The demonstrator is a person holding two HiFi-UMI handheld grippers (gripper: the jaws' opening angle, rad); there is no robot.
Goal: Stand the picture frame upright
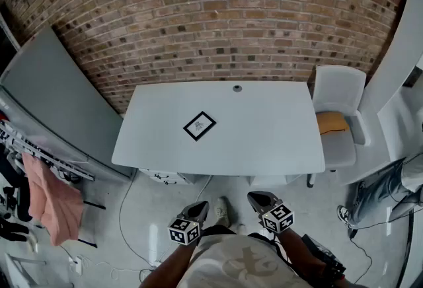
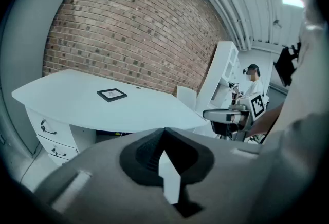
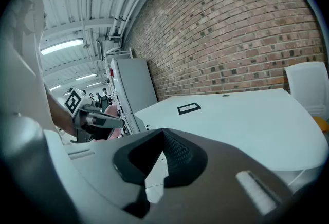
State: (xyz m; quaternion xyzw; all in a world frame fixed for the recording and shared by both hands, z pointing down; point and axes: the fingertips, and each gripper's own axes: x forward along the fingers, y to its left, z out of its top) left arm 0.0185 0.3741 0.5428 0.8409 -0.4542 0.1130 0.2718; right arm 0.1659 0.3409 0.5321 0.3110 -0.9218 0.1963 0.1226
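progress: not begun | frame (image 1: 199,125) flat on table (image 1: 264,141); left gripper (image 1: 196,211), right gripper (image 1: 260,201) both clenched empty, well short of table | left: whole task

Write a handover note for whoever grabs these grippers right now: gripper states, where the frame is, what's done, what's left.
Left gripper: shut, empty, held close to the body, short of the table's near edge.
Right gripper: shut, empty, beside the left one, also short of the table.
Black square picture frame: lying flat on the white table, a little left of centre, corner toward you, nothing touching it.
Done: nothing yet.
Left: reach in, grip the frame, stand it upright.
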